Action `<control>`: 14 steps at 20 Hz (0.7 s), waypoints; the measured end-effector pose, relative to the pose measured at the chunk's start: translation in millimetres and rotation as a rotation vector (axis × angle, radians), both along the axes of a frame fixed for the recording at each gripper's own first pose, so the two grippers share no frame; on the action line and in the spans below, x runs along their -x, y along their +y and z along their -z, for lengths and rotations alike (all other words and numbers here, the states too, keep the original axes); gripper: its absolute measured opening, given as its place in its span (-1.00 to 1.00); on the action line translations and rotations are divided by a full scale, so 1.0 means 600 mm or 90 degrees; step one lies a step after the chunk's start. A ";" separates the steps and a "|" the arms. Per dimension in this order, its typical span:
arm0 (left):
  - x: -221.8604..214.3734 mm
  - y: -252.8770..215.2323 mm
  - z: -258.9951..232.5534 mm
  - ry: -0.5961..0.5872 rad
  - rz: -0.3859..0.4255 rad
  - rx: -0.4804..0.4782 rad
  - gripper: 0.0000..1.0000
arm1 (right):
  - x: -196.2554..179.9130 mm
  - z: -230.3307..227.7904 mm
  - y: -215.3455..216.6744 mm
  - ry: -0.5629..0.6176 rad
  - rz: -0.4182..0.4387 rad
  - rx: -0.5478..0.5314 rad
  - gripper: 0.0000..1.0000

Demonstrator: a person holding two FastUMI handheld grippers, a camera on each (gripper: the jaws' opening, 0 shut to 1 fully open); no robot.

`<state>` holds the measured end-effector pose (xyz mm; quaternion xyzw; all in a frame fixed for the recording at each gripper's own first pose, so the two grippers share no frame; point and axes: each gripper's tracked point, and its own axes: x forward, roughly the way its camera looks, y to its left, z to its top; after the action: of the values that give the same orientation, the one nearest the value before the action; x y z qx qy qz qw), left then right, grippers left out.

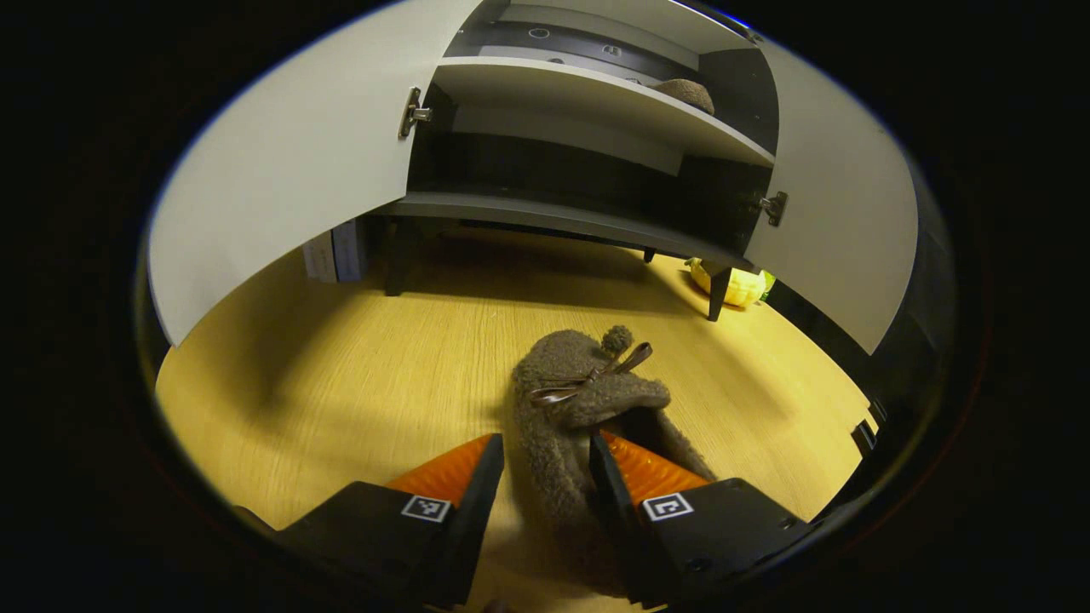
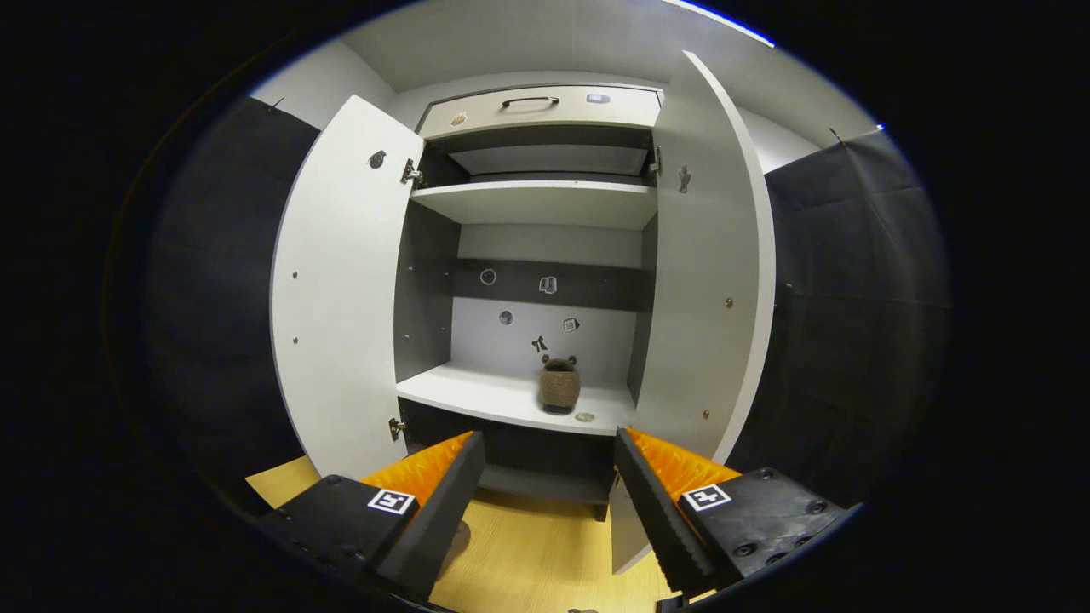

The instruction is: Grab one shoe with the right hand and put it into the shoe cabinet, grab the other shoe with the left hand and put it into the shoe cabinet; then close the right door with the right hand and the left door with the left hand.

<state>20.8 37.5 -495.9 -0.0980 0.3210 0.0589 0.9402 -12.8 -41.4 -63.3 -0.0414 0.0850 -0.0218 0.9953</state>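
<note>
Warm light fell brightly on the wooden floor [image 1: 358, 375] in the left gripper view, with soft shadows under the cabinet [image 1: 553, 213]. The right gripper view was dimmer, cooler. Fisheye bending curved the doors [image 2: 341, 289]; near edges blurred.

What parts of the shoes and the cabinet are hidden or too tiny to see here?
- Left gripper view: the heel of the floor shoe is hidden behind the left gripper.
- Left gripper view: the shelf shoe is mostly hidden by the shelf edge.
- Right gripper view: the small thing beside that shoe is too tiny to tell.
- Right gripper view: the cabinet's bottom is hidden behind the right gripper.
</note>
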 end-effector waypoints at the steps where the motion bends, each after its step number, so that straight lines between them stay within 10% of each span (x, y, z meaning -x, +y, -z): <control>1: -0.005 -0.002 0.004 0.000 0.001 -0.001 0.23 | 0.001 0.004 -0.002 0.012 -0.004 0.005 0.96; 6: -0.008 0.019 0.010 0.008 -0.037 -0.018 -0.22 | 0.000 0.036 -0.005 0.049 -0.022 0.005 0.96; 8: -0.011 0.021 0.007 0.011 -0.050 -0.002 -0.79 | -0.003 0.045 -0.006 0.057 -0.027 0.004 0.96; 14: 0.010 0.020 -0.049 0.008 -0.013 -0.028 -0.89 | -0.018 0.045 -0.004 0.055 -0.039 -0.005 0.96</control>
<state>14.8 49.3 -466.8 -0.0799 0.3245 0.0764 0.9394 -2.0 -43.7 -90.3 -0.0408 0.1264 0.0107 0.9911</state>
